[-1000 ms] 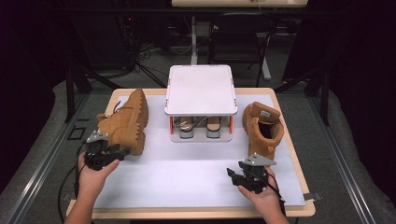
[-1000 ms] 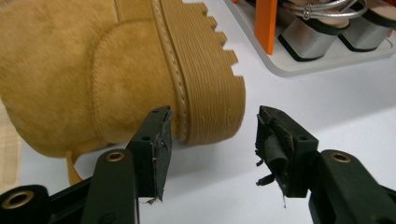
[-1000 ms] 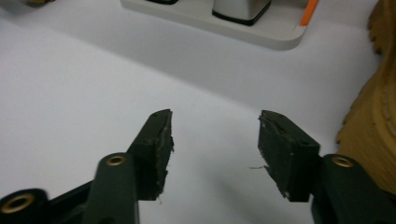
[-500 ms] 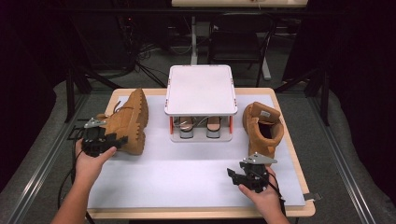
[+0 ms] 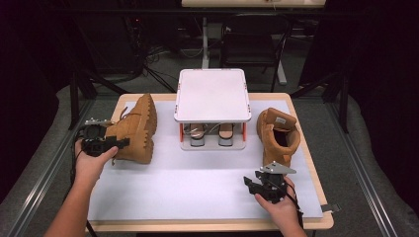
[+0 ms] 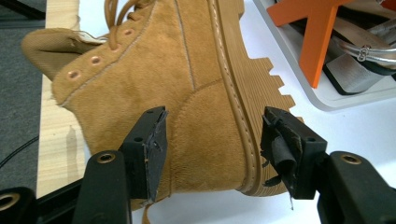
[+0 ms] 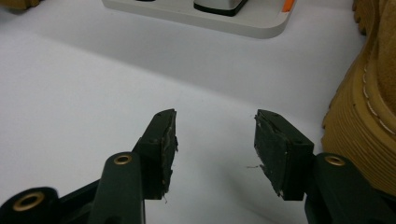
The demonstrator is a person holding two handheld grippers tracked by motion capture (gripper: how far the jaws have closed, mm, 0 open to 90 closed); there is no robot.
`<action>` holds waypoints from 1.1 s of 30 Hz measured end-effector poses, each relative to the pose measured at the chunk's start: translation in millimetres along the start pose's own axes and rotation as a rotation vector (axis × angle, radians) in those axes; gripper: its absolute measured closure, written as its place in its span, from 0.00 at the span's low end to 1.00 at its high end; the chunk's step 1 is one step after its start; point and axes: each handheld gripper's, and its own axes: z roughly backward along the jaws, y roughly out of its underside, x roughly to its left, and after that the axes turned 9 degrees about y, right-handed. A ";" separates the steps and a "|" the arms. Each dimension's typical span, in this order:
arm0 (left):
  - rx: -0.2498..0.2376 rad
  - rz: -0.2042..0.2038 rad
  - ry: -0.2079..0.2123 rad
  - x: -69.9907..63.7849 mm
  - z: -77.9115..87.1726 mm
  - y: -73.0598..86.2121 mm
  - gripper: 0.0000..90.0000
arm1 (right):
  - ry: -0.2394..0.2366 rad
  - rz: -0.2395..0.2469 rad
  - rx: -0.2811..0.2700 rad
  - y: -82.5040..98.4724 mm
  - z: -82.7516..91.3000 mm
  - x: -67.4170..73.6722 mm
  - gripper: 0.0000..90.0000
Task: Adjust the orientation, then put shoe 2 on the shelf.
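Note:
A tan suede boot (image 5: 136, 129) lies on its side at the left of the white mat (image 5: 197, 192). My left gripper (image 5: 116, 143) is at its heel. In the left gripper view the jaws of that gripper (image 6: 212, 140) straddle the boot's heel (image 6: 196, 107), one pad over the suede and one beside the ridged sole. They have just been opening, and I see no pinch. A second tan boot (image 5: 276, 134) stands upright at the right. My right gripper (image 5: 254, 180) hovers low over the mat in front of it. Its jaws (image 7: 215, 135) have just been closing a little and hold nothing.
A white two-level shoe rack (image 5: 211, 94) stands at the back middle, with a pair of shoes (image 5: 197, 134) under its top shelf and orange supports (image 6: 322, 37). The wooden table edge (image 5: 207, 224) runs along the front. Dark floor and chair legs lie beyond the table.
The left hand has moved up and away from the front edge, bringing its gripper to the boot's heel. The boots, the rack and the right hand have stayed put.

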 end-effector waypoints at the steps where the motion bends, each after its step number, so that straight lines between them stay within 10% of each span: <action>1: 0.001 0.002 -0.006 0.9 0.9 -0.4 0.45 | -0.002 -0.001 -0.004 0.3 -0.2 -0.4 0.54; 33: 0.072 0.150 -0.021 41.1 -8.7 -3.0 0.30 | -0.014 -0.024 -0.002 1.3 -1.2 -2.9 0.52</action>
